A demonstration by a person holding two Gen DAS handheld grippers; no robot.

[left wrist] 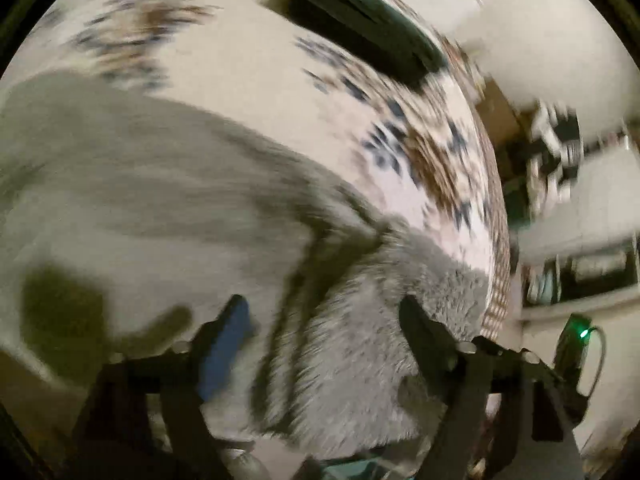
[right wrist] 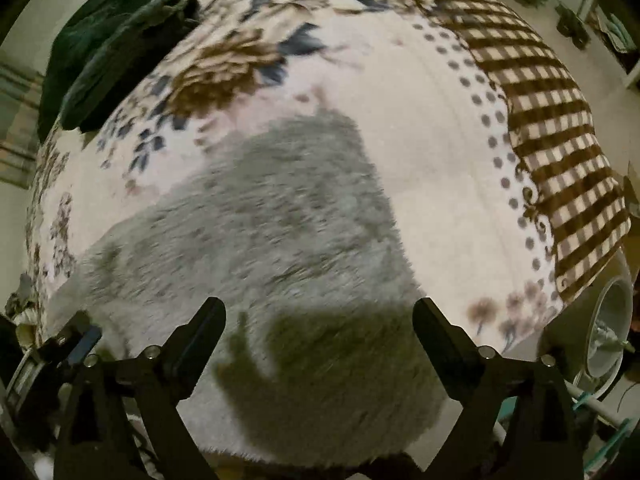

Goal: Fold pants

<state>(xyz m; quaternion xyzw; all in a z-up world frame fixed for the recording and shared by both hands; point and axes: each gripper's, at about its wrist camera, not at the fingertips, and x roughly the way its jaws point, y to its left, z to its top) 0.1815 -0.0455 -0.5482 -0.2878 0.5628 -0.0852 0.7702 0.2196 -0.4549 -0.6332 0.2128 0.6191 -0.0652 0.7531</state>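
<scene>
Grey fuzzy pants (right wrist: 280, 220) lie spread on a floral blanket (right wrist: 420, 120) that covers a bed. In the left wrist view, which is blurred, the pants (left wrist: 140, 200) fill the left and the lower middle. My left gripper (left wrist: 323, 300) is open just above a bunched fold of the grey fabric, and its pads do not press on it. My right gripper (right wrist: 319, 304) is open wide over the near part of the pants, with nothing pinched. Its shadow falls on the fabric below. At the right wrist view's lower left edge a blue-padded finger (right wrist: 84, 344) of the left gripper shows.
A dark green garment (right wrist: 108, 48) lies at the far left of the bed, also seen as the green garment (left wrist: 360, 28). The blanket's brown checked border (right wrist: 560, 140) drops over the right edge. A white round object (right wrist: 608, 332) stands beside the bed. A small device with a green light (left wrist: 576, 344) is at the right.
</scene>
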